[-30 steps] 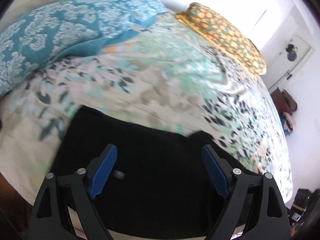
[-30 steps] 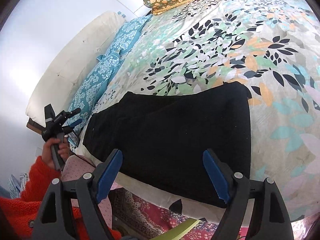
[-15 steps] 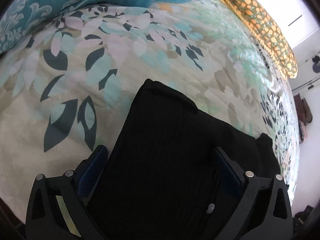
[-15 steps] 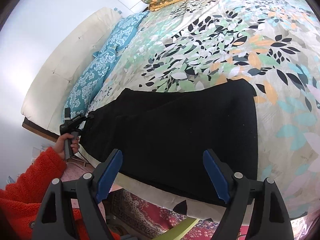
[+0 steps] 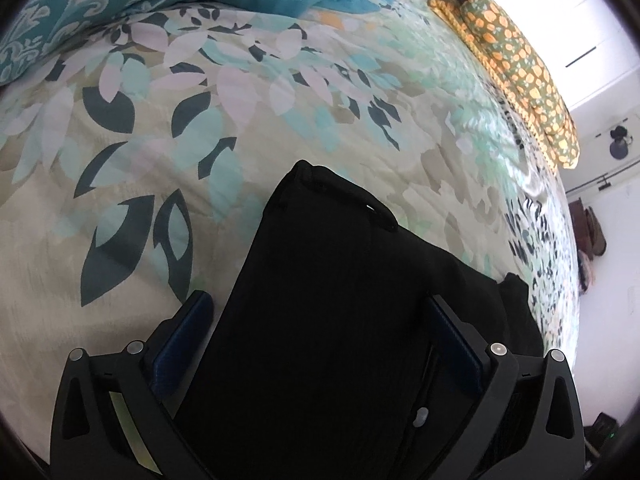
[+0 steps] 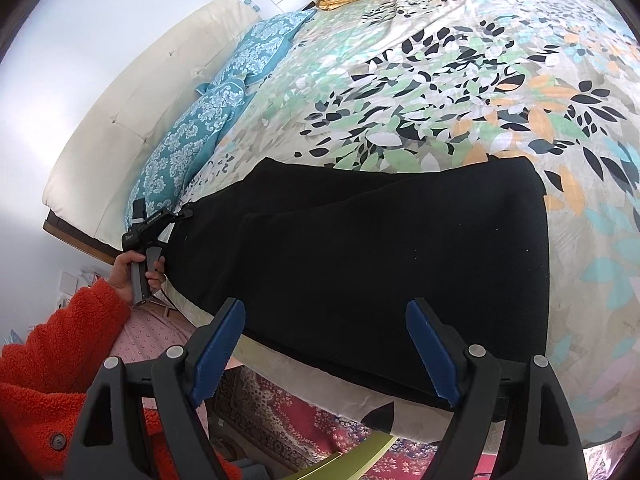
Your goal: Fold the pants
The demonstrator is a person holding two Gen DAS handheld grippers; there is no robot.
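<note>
Black pants (image 6: 400, 240) lie flat along the near edge of a leaf-patterned bedspread (image 6: 440, 80). In the left wrist view one narrow end of the pants (image 5: 328, 240) runs between the fingers of my left gripper (image 5: 316, 302). Its jaws stand wide open: the left finger rests on the bedspread beside the cloth and the right one over it, neither pad pressing. The right wrist view shows that left gripper (image 6: 182, 214) at the pants' left end, held by a hand. My right gripper (image 6: 326, 308) hovers open over the pants' near edge, holding nothing.
Teal patterned pillows (image 6: 208, 120) and a cream headboard (image 6: 140, 100) lie at the bed's left end. An orange-patterned pillow (image 5: 516, 68) lies at the bed's far side. The person's orange sleeve (image 6: 60, 340) and a red rug (image 6: 320, 420) are below the bed edge.
The left gripper came down from above onto the pants' end and its jaws spread wider. The right gripper stayed nearly where it was, still open.
</note>
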